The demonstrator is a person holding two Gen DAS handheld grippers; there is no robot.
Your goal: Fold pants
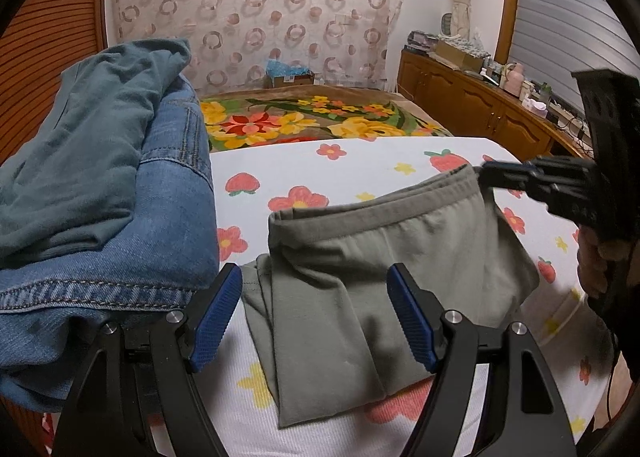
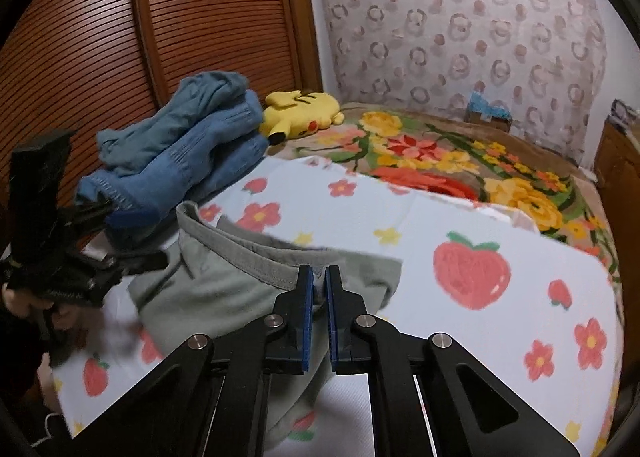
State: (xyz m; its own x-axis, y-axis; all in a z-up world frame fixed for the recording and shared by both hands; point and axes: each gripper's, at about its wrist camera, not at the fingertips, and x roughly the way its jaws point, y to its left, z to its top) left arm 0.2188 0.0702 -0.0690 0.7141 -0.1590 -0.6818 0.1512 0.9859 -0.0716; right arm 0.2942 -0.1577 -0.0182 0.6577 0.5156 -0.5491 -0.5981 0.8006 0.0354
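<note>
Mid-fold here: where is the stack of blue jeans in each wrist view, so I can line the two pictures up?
Left wrist view: stack of blue jeans fills the left side, beside the grey-green pants.
Right wrist view: the stack sits upper left, before the slatted wooden door.
Shared landmark: the strawberry-print sheet under both.

Grey-green pants lie on a white sheet printed with red strawberries and red and yellow flowers. Far left, blue denim jeans sit under a teal garment. Beyond lies a yellow plush toy.
</note>
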